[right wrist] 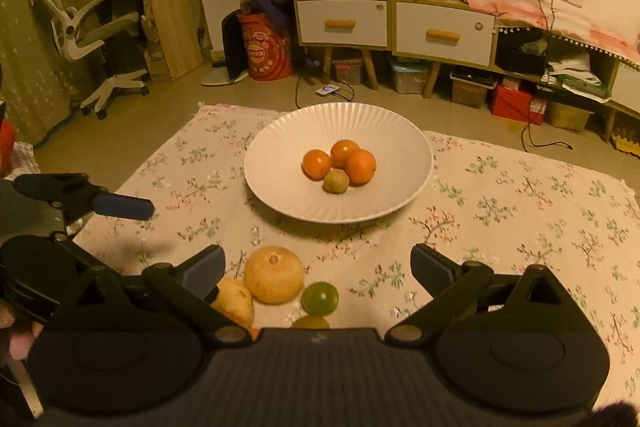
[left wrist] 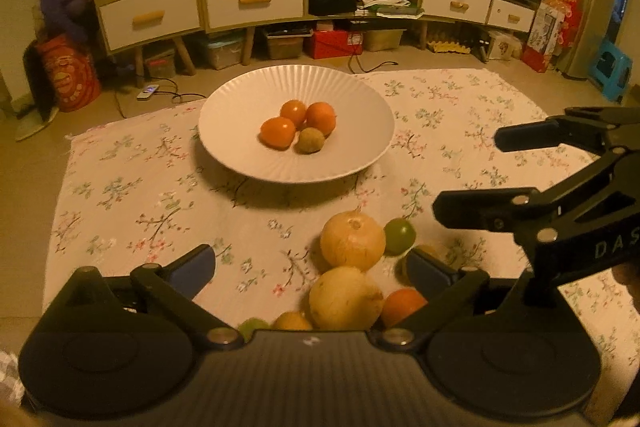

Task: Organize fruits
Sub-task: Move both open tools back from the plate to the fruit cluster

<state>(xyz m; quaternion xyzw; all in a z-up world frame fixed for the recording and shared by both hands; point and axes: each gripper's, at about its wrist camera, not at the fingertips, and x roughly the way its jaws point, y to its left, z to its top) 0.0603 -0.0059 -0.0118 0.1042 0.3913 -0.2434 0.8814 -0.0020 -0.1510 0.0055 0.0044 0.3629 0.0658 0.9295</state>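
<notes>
Holding both grippers with fingers spread wide and nothing between them, you had the left gripper over the loose pile and the right gripper just beside it. The plate sat further off on the cloth, already carrying three oranges and a small brownish fruit.

The pile itself was the likely trouble. Two pale round fruits lay touching each other, with a green fruit and an orange pressed against them. Closing on one would probably nudge its neighbours, and round fruit rolls easily across the cloth. Your grippers also hung near each other, so both reaching in together risked a clash. A fruit dropped onto the four in the plate could knock them about, too.

Your left wrist view showed the pile crowded under the fingers, including the orange and two more fruits half hidden at the gripper body; the right gripper crossed its right edge. Your right wrist view showed less of the pile, but gave a clear look at the open cloth right of the green fruit, and at your hand at its left edge.
</notes>
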